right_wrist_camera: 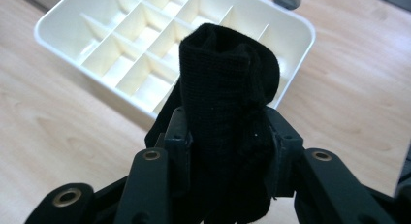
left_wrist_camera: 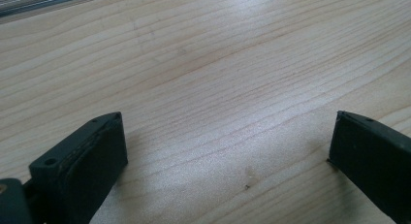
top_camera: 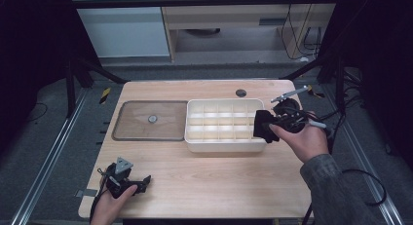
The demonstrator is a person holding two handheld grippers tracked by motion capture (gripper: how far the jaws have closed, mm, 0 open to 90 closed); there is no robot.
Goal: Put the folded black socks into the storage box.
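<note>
A pale wooden bench (top_camera: 204,181) carries a white plastic organiser tray (top_camera: 225,146) divided by thin walls into rows of small compartments; it sits toward the far right of the bench top. Just beside its left edge lies a flat, clear rectangular lid with a dark rim (top_camera: 150,120) and a small round knob at its middle. A small dark round disc (top_camera: 240,93) rests on the bench beyond the tray's far edge.

The right claw (top_camera: 267,126), held in the person's right hand (top_camera: 304,140), is at the right end of the tray, over its rim. Its jaws are clamped on a rolled black knitted cloth (right_wrist_camera: 228,107), which stands up between them; in the right gripper view the roll rises in front of the tray's compartments (right_wrist_camera: 145,49), above the tray rather than inside any cell. Whether the cloth touches the tray's rim cannot be told.

The left claw (top_camera: 141,182) rests low at the near left corner of the bench, held in the left hand (top_camera: 109,208). In the left gripper view its two black jaws are spread wide apart, with bare wood grain (left_wrist_camera: 223,88) between them.
</note>
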